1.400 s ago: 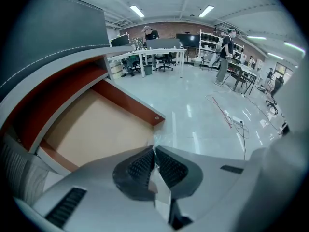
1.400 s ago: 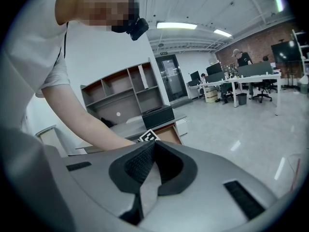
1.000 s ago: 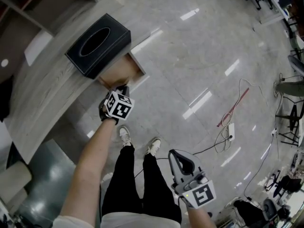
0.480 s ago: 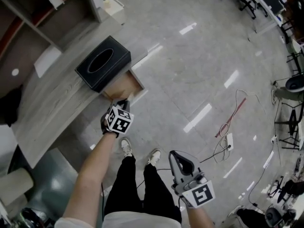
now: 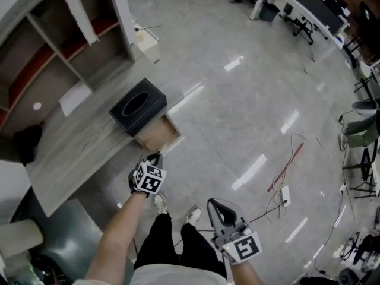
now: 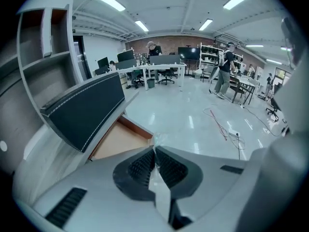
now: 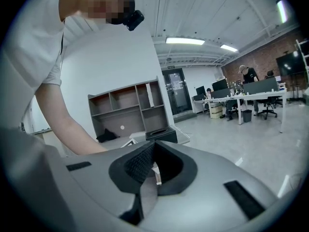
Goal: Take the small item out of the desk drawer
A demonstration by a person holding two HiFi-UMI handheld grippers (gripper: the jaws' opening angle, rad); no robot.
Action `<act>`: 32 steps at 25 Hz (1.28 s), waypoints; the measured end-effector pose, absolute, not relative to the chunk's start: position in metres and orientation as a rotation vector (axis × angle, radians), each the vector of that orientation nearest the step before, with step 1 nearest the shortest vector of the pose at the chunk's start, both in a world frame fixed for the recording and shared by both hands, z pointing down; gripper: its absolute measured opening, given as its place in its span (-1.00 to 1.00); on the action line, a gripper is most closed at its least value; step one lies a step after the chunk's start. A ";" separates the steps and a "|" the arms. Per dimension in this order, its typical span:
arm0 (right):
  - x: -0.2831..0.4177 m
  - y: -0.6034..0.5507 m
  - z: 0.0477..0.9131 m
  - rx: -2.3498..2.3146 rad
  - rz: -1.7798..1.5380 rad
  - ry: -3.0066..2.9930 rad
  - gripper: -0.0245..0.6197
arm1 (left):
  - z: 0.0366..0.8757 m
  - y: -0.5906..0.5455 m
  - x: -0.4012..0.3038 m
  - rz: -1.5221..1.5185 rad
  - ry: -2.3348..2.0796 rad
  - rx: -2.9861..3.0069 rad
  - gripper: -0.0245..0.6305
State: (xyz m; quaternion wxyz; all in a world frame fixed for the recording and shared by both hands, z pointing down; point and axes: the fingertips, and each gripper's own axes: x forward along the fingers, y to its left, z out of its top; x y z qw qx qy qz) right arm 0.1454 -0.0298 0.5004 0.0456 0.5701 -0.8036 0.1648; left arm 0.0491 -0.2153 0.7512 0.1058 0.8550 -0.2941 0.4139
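My left tool (image 5: 156,157) (image 6: 155,151) is fully closed. Its two jaws press on one small item (image 6: 157,140), a thin translucent piece. The item's crinkled edge projects just past the tips, and the rest runs back through the gap between the pads. The small item is thus in the grip of the left tool and is not lying in the drawer (image 5: 154,138) (image 6: 118,140). One drawer stands pulled out of the surface (image 5: 77,144) (image 6: 50,151), just ahead of and below the left tool's tips. Its bottom panel shows as tan board. One black box (image 5: 138,105) (image 6: 87,108) (image 7: 161,134) with an oval top opening stands on the surface, ahead and to the left of the left tool, at the edge above the drawer. My right tool (image 5: 214,203) (image 7: 152,146) is held well apart from the left tool, on its right side and nearer my body. Its two jaws meet at the tips and grip no object. Ahead of the right tool, past my left forearm (image 7: 63,120), stand the same box and one open shelf unit (image 5: 71,34) (image 7: 128,105). In the head view, two shoes (image 5: 159,203) rest on the floor (image 5: 237,88) between the two tools. One red cable (image 5: 285,165) and one white power strip (image 5: 285,195) lie on the floor to the right of the right tool.
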 end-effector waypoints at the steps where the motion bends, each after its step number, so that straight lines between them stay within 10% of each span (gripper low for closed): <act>1: 0.145 -0.028 0.496 1.737 0.492 -2.462 -0.86 | 0.742 -0.213 0.048 1.201 -0.877 2.524 -0.86; 32: 0.165 -0.044 0.332 1.880 0.138 -2.553 -0.86 | 0.373 -0.167 -0.054 0.393 -1.305 2.758 -0.86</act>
